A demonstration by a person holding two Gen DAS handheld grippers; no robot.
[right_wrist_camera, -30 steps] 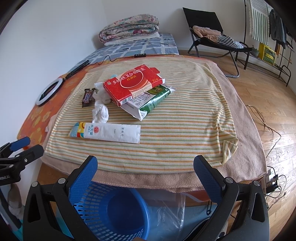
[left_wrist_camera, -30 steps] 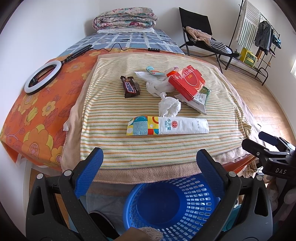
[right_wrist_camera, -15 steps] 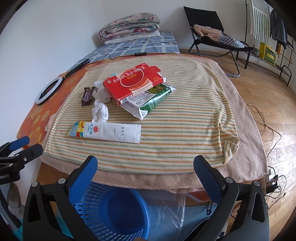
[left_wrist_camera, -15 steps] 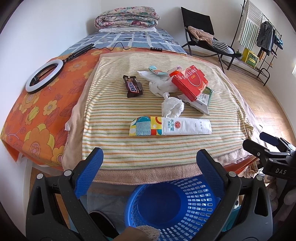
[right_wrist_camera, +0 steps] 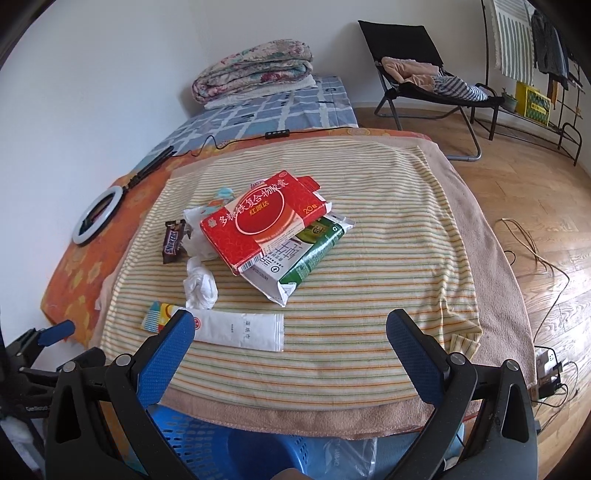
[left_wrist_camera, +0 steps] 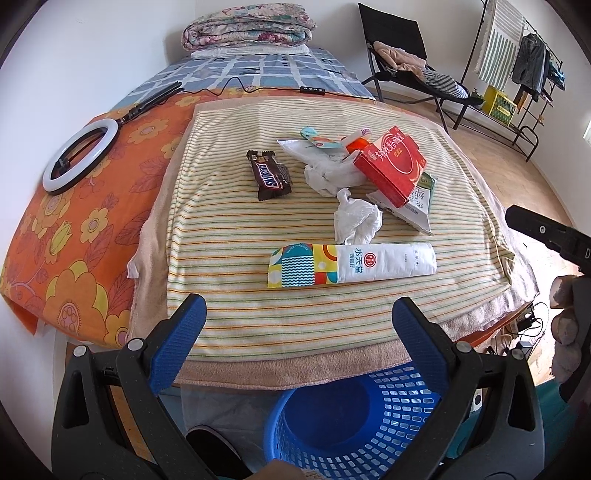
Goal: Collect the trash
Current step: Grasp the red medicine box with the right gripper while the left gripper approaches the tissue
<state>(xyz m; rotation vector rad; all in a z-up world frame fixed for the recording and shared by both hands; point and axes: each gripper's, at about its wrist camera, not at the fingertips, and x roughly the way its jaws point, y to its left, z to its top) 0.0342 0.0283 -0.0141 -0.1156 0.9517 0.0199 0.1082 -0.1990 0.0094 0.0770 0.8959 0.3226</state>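
Observation:
Trash lies on a striped towel on the bed: a long white wipes packet nearest me, a crumpled tissue, a Snickers wrapper, a red box on a green-white carton, and more white paper behind. A blue basket stands on the floor below the bed edge. My left gripper is open and empty above the basket, short of the packet. My right gripper is open and empty; the packet lies just beyond its left finger, the red box farther on.
A ring light and its cable lie on the orange floral sheet at left. A folded quilt sits at the far end. A black folding chair and a clothes rack stand on the wooden floor at right.
Both grippers have moved forward and closer to the bed, so the trash looks nearer. Both stay open and empty.

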